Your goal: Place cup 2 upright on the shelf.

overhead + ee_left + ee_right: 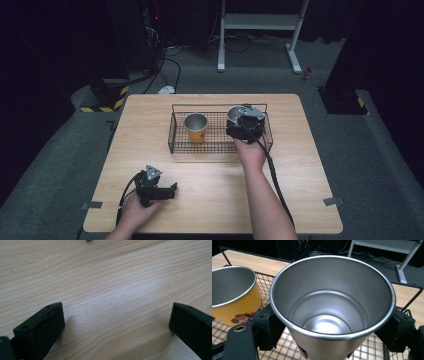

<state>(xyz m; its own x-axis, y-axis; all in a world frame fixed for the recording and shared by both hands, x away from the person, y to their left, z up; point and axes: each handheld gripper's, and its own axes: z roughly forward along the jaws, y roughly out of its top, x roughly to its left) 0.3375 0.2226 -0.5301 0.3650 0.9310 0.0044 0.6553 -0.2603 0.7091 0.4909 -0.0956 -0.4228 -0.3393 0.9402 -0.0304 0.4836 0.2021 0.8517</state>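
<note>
On the pale wooden table [210, 175], our right gripper [332, 330] clamps the plain steel cup [332, 302] upright, to place it in the black wire basket [172, 135] beside the yellow steel cup [195, 128]; our left gripper [117, 322] rests wide open.

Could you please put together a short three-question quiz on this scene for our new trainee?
1. True or false: the right gripper has its jaws on either side of a steel cup.
2. Where does the yellow cup stand? A) on the bare table B) inside the wire basket C) on the floor
3. Fill in: the left gripper, jaws apart, holds ____ and is low over the table.

Key:
1. True; the jaws flank the cup's sides, over the basket.
2. B.
3. Nothing.
</note>
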